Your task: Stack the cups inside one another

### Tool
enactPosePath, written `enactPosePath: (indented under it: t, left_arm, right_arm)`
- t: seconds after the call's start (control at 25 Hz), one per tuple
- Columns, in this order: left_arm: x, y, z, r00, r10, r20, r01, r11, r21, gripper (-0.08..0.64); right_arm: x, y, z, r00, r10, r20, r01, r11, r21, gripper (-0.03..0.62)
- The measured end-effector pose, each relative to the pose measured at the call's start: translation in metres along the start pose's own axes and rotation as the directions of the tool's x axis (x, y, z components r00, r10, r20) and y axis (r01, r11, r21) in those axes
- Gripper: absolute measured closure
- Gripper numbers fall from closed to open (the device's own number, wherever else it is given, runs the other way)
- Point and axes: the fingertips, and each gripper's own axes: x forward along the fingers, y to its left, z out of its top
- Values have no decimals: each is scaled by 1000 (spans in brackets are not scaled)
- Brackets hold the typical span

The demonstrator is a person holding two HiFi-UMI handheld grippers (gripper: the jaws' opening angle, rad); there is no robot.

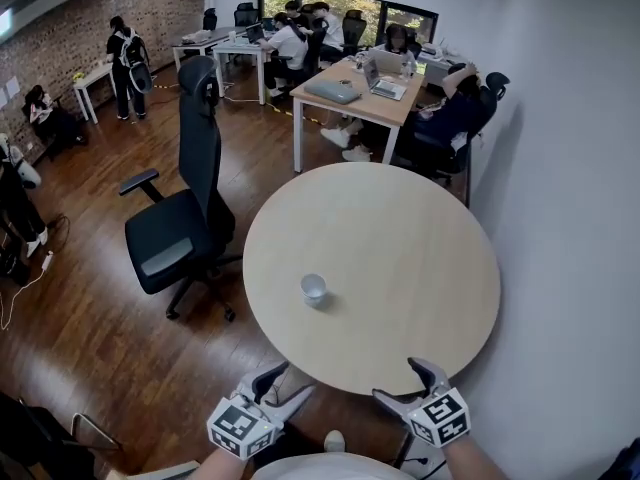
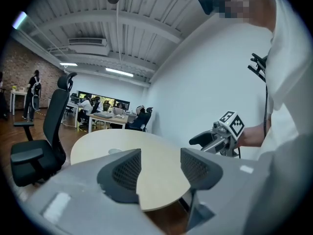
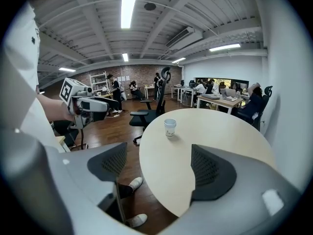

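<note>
One white paper cup (image 1: 314, 289) stands upright on the round pale wooden table (image 1: 400, 268), left of its middle. The same cup (image 3: 169, 128) shows in the right gripper view, far beyond the jaws. In the left gripper view only its rim (image 2: 115, 151) peeks over the left jaw. My left gripper (image 1: 283, 385) hangs open just off the table's near edge, nothing between its fingers (image 2: 128, 172). My right gripper (image 1: 405, 382) is open too, beside it at the same edge, and holds nothing. Each gripper appears in the other's view: the right gripper (image 2: 220, 135) and the left gripper (image 3: 84, 103).
A black office chair (image 1: 183, 223) stands close to the table's left side. A white wall (image 1: 570, 218) runs along the right. Desks with seated people (image 1: 360, 88) fill the back of the room. The person's shoe (image 3: 135, 183) shows on the wooden floor below the table edge.
</note>
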Motion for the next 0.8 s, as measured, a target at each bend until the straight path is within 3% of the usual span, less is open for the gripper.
enactPosePath:
  t: [0.24,0.56,0.8]
  left_arm:
    - [-9,-37,-29,998,40,-42,-42,999,-35,290]
    - [-10,-52,-17,997,71,-29,-71,997,6,290]
    - [-23,-59,-25,995,97,-35,-97,995,-2,290]
  right_arm:
    - [-27,8,-24,1000,22,15,-22,1000,7,187]
    - [-36,25,-28,998,50,45,-50,999,-13,187]
    - [-40,35,-32,997,68,44,-67,997,-26,187]
